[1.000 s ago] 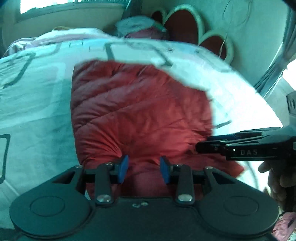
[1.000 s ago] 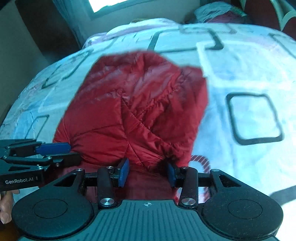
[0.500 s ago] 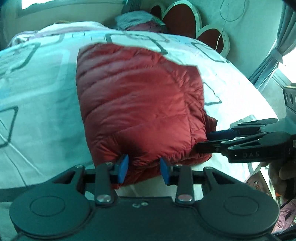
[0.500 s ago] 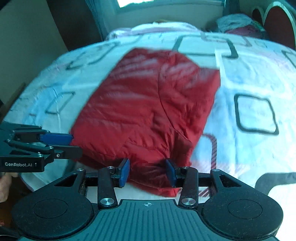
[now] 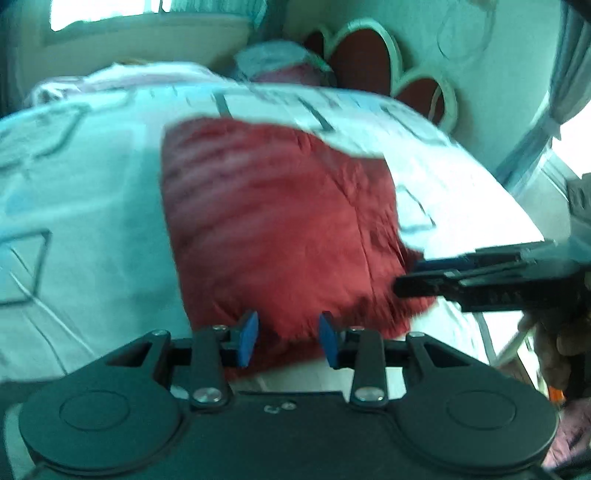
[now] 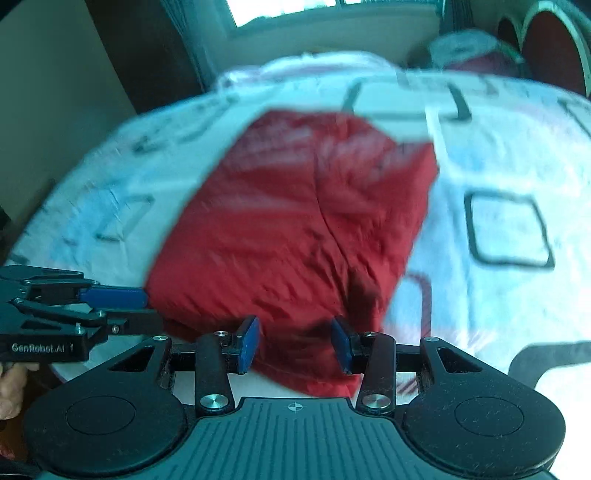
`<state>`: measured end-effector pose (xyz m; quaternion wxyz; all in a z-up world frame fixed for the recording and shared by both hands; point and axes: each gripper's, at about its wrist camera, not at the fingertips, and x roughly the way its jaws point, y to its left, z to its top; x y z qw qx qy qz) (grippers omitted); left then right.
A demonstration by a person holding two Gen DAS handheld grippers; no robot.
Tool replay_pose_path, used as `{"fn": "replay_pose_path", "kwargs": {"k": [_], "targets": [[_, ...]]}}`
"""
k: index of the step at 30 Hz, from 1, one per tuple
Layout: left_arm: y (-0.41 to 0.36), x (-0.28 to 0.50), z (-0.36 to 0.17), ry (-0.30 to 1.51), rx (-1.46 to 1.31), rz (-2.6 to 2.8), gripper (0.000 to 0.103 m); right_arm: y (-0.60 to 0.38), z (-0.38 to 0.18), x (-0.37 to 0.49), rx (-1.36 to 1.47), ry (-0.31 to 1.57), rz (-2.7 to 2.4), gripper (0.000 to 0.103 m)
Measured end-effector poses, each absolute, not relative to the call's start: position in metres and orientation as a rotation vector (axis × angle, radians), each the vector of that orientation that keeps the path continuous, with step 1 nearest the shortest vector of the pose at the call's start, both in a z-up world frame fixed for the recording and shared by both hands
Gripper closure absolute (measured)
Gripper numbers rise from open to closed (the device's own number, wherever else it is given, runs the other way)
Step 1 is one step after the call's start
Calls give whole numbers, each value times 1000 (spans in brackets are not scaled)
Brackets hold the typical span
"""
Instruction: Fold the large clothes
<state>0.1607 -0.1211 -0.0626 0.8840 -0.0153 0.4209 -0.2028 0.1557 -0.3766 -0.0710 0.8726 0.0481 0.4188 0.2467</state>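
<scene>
A red quilted jacket (image 5: 280, 229) lies folded into a rough rectangle on the bed, blurred by motion. My left gripper (image 5: 288, 332) is shut on its near edge, with red fabric filling the gap between the blue pads. The right gripper (image 6: 295, 341) is shut on the same near edge further right, where a corner of the jacket (image 6: 295, 221) droops over the bed's edge. Each view shows the other gripper from the side: the right one (image 5: 424, 277) at the jacket's right corner, the left one (image 6: 122, 306) at its left corner.
The bed cover (image 5: 92, 203) is white with dark square outlines (image 6: 509, 229). Pillows (image 5: 280, 62) and a scalloped red headboard (image 5: 362, 62) stand at the far end below a window (image 6: 280, 7). A person's hand (image 5: 561, 343) holds the right gripper.
Both grippers have drawn back toward the bed's near edge with the jacket still between their pads. The jacket's near edge and the bed's edge now show; neither jaw has changed its opening.
</scene>
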Motion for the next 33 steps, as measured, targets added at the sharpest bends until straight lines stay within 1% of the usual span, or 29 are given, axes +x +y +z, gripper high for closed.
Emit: {"fn": "replay_pose_path", "kwargs": {"k": [1,3,6,11,14,17,18,19,20,21,22,23,26,27,30,33], "targets": [[-120,164,-61,856,-42,-410,67,-375,-68,158,100,861,520,60],[-125,174,-67,871,-36,-399,67,-368,-71,168,93,867,517,60],[-132,188,-87,931,-29,-412,66,-356,-89,180,42,922,504,60],[-134,188,-107,957,20,-405,65,-349,-116,182,-21,959,503,60],[-141,187,-107,952,44,-393,65,-351,-122,186,-2,966,501,60],[-138,187,-90,933,28,-386,65,-357,-109,189,31,973,508,60],[-135,183,-80,903,22,-379,60,-365,-99,187,70,943,504,60],[-131,180,-71,857,22,-362,41,-372,-92,186,110,914,494,60],[-126,179,-66,818,16,-341,26,-383,-86,187,160,893,483,56],[-121,180,-62,782,3,-321,4,-394,-82,189,218,882,476,42],[-114,184,-60,760,-19,-318,1,-405,-80,193,272,861,463,11],[-111,190,-61,773,-40,-330,2,-414,-80,196,310,834,451,0],[-98,218,-75,857,-163,-396,7,-440,-91,222,430,869,435,0],[-95,226,-79,880,-202,-410,11,-449,-97,230,488,876,450,0],[-88,244,-94,930,-307,-437,13,-473,-117,255,658,910,486,0],[-88,258,-105,950,-368,-441,12,-486,-133,273,765,950,517,0]]}}
